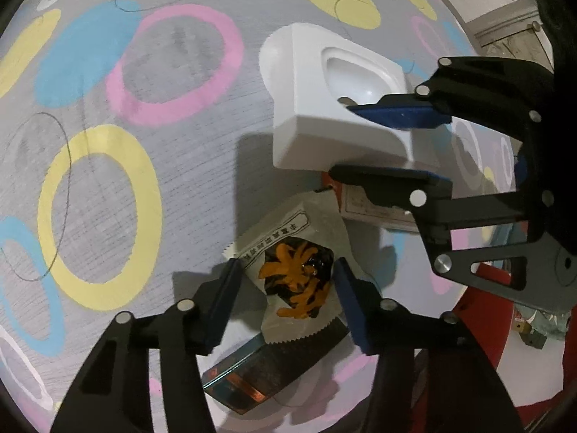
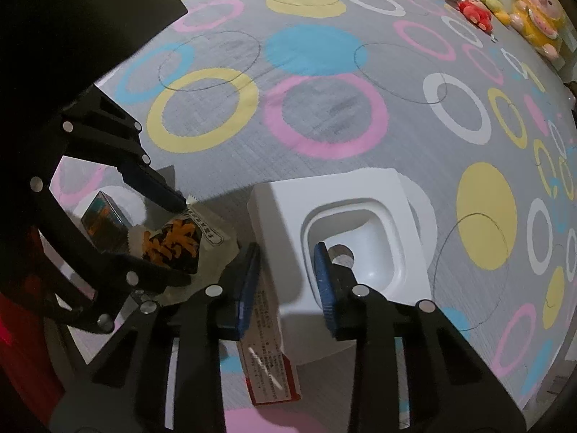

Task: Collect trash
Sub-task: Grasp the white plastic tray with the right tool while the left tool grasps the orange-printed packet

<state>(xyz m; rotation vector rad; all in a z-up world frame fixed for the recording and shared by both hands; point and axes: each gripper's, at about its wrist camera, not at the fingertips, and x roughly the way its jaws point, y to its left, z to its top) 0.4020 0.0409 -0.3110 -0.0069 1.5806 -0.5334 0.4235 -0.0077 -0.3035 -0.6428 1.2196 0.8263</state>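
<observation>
So the left gripper (image 1: 286,301) is pointing down with its blue pads on either side of a crinkly snack packet (image 1: 299,270), the one with the orange strips printed on a dark window. The pads sit right at the packet's edges, but I honestly can't tell if they're actually pinching it or just bracketing it. Jaws look about half apart.

The right gripper (image 2: 286,287) is much narrower. Its pads are on the wall of a white molded tray (image 2: 346,238): one finger is outside the tray's near side, the other is down in the tray's hollow. Looks clamped on that wall. From the left camera you can see the same thing, with the right gripper (image 1: 387,140) coming in from the side and biting the tray (image 1: 324,108) edge.

Inside the tray's hollow there's nothing but a round hole in the bottom.

Just under the left gripper's fingers, partly beneath the packet, is a dark box with teal and orange edges (image 1: 252,375). A red and white carton with small print (image 2: 267,353) lies below the right gripper, tucked against the tray's near side. Everything sits on a grey cloth with coloured rings (image 2: 324,115).

A few plush toys (image 2: 533,18) sit well away at the far edge.
</observation>
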